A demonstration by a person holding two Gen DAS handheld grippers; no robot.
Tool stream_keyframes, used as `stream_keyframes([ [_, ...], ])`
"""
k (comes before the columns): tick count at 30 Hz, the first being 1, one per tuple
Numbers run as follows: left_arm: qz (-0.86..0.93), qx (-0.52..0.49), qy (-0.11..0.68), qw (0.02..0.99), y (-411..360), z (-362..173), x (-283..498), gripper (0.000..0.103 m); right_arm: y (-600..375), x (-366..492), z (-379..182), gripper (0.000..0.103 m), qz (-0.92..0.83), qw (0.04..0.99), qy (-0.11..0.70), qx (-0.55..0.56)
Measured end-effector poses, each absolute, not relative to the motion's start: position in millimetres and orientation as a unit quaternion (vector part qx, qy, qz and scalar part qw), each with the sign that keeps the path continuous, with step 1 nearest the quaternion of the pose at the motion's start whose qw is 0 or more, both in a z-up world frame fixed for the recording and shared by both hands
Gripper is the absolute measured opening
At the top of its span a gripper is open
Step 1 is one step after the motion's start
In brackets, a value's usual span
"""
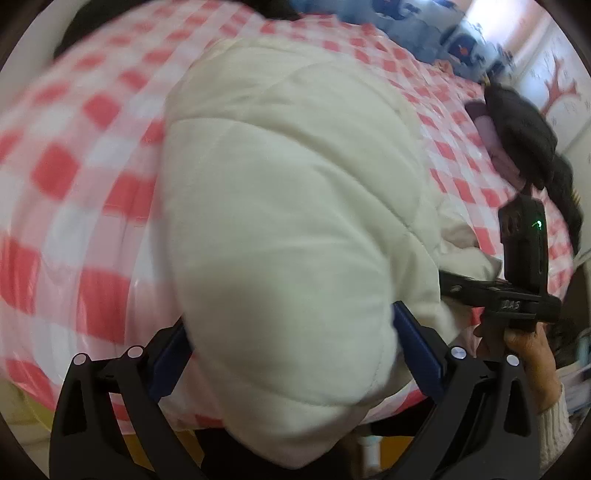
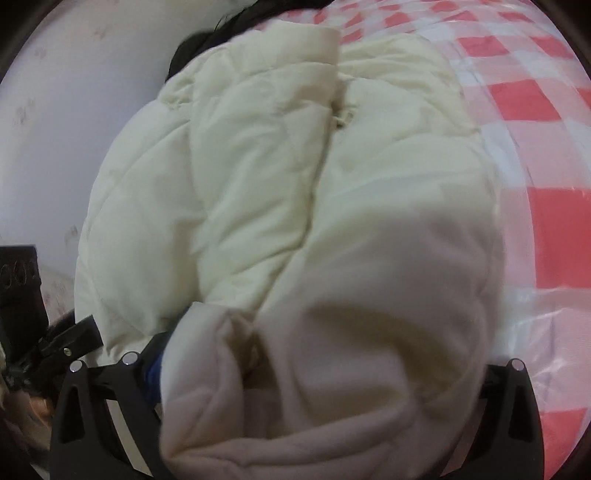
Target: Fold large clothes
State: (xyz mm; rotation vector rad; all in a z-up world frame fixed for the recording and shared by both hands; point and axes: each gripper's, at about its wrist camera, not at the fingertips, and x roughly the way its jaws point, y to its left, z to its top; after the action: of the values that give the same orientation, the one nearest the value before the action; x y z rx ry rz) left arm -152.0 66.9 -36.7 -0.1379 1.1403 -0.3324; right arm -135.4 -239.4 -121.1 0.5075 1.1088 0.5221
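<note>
A cream quilted puffer jacket (image 1: pixel 288 192) lies on a red-and-white checked cloth (image 1: pixel 81 177). My left gripper (image 1: pixel 291 354) has its blue-padded fingers (image 1: pixel 417 347) on either side of a thick puffed fold of the jacket, clamped on it. The right gripper shows at the right of the left wrist view (image 1: pixel 517 291), held by a hand, at the jacket's edge. In the right wrist view the jacket (image 2: pixel 295 184) fills the frame and bulges over my right gripper (image 2: pixel 295 387); its fingertips are hidden under the fabric.
Dark clothes (image 1: pixel 524 136) and a pink item lie at the cloth's far right. Blue patterned bedding (image 1: pixel 424 33) sits beyond. A pale wall (image 2: pixel 74 110) is left of the jacket, with another dark garment (image 2: pixel 207 40) at its far end.
</note>
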Motion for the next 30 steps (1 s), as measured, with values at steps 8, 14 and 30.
stream_keyframes([
  [8,-0.123,-0.090,0.456,0.877,89.7,-2.9,-122.1,0.096,-270.1,-147.4,-99.5,0.098,0.233,0.783,0.540,0.203],
  [14,-0.126,-0.031,0.466,0.875,37.8,-17.2,-89.4,0.096,-281.3,-127.8,-20.2,0.098,0.163,0.859,0.454,0.170],
  [30,-0.151,-0.074,0.476,0.863,79.8,-7.7,-109.4,0.096,-261.6,-59.8,-40.0,0.098,0.190,0.836,0.476,0.194],
])
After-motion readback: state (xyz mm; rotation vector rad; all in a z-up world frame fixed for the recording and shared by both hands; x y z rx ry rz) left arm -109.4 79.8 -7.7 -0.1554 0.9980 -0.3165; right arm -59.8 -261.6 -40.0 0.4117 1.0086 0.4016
